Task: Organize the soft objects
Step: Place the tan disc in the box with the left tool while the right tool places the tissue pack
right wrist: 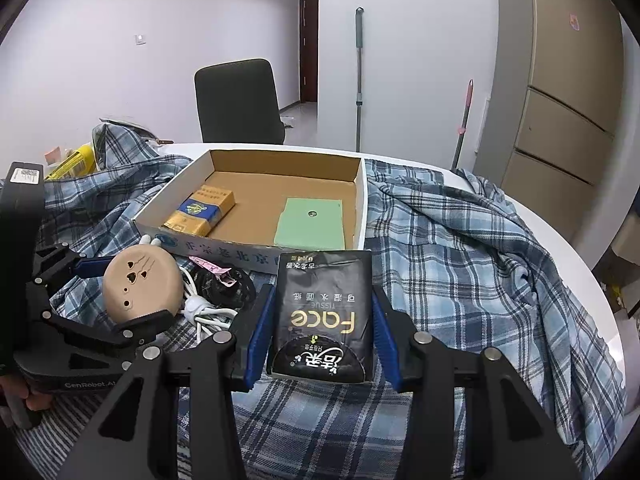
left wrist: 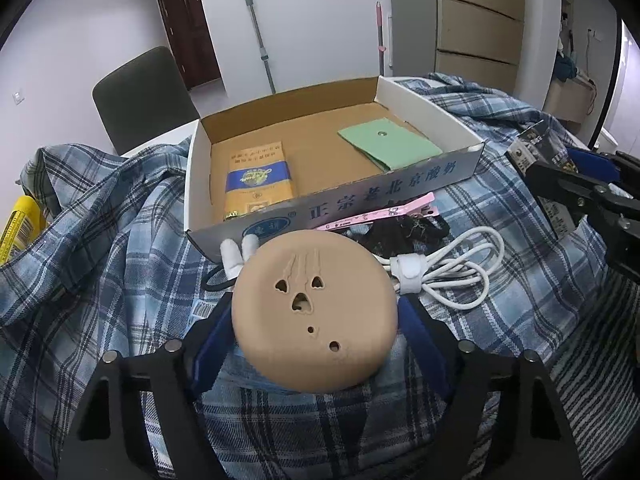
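Left gripper (left wrist: 316,320): blue-padded fingers clamped on either side of a tan round cushion (left wrist: 314,312), holding it raised just in front of the near wall of the cardboard tray (left wrist: 424,98). Flat face with small cut-outs is turned toward the camera; grip across the rim likely chosen so the soft body does not fold.

Right gripper (right wrist: 322,336): fingers closed against both edges of a black tissue pack (right wrist: 324,312), pack upright, also just short of the tray's near wall. Holding by the sides keeps the pack flat.

Tray sits on a plaid shirt (right wrist: 460,248) spread over the white bench (right wrist: 532,204). Inside: a yellow box (right wrist: 200,210) at the left, a green cloth (right wrist: 310,222) at the right; bare floor between them.

Judgement: both items staged for placing in the tray, each on its own side.

Loose by the tray front: white cable (left wrist: 452,276), pink clip (left wrist: 384,212), dark tangle (left wrist: 400,232); not yet sorted.
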Tool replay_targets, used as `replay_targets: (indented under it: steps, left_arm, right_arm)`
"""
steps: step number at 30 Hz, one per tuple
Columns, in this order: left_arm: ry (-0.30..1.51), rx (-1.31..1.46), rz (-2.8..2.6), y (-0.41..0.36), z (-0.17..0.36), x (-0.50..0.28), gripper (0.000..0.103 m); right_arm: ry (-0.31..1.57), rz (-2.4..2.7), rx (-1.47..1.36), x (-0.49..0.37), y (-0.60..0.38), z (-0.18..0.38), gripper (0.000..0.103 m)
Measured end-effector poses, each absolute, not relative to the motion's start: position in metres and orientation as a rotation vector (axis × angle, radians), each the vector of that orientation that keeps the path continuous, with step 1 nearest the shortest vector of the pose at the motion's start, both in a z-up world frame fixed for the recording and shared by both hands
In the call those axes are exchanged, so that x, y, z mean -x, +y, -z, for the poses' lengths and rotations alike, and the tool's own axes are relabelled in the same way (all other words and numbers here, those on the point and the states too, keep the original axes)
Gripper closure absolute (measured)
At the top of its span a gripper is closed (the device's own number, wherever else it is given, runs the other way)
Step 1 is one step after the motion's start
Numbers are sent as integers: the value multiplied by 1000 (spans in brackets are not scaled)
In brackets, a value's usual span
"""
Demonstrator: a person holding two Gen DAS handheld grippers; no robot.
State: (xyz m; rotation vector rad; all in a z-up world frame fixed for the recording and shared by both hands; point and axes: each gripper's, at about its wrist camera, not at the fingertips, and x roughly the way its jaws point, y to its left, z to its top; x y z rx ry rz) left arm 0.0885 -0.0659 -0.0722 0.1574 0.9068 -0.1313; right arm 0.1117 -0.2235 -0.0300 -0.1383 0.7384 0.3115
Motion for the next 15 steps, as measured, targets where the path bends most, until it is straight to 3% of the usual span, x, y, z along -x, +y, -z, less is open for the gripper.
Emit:
replay_targets:
  steps: [15]
  left_arm:
    - [556,-77,175,-56,27,-41,23]
  right_arm:
    - [593,-361,125,-94,-220,16,58]
